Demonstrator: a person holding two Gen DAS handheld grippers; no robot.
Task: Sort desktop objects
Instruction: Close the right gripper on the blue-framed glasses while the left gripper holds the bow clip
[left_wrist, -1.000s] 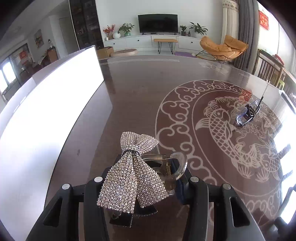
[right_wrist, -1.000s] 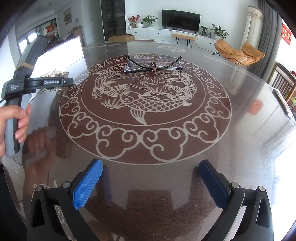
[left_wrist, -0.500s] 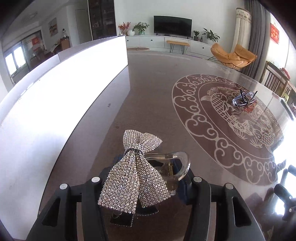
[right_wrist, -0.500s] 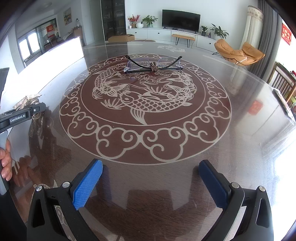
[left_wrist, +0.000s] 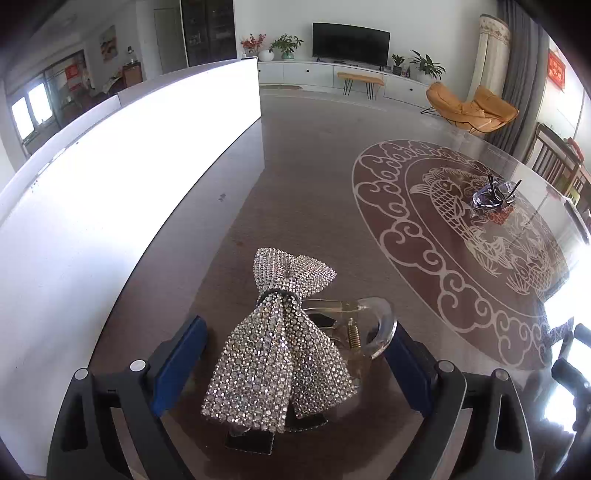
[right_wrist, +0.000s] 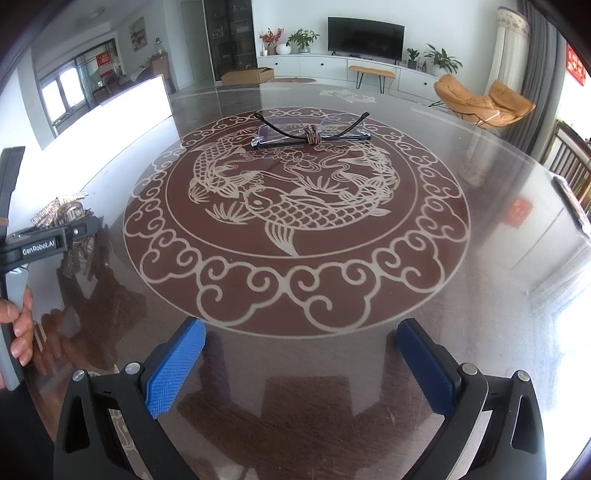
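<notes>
Left tongs (left_wrist: 295, 354) opening at the bottom of the left wrist view, blue pads clear of the rhinestone bow hair clip (left_wrist: 284, 339) lying between them on the glossy brown surface (left_wrist: 317, 177), near the white panel (left_wrist: 110, 177) at the left. Right tongs (right_wrist: 299, 365) released and empty, low in the right wrist view. Glasses (right_wrist: 310, 131) resting folded at the upper centre of the fish medallion (right_wrist: 295, 214), well apart from the clip.

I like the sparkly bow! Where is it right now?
The sparkly bow clip lies on the table between the left gripper's opening jaws, beside the white board. In the right wrist view it is far left, away from the glasses.
</notes>
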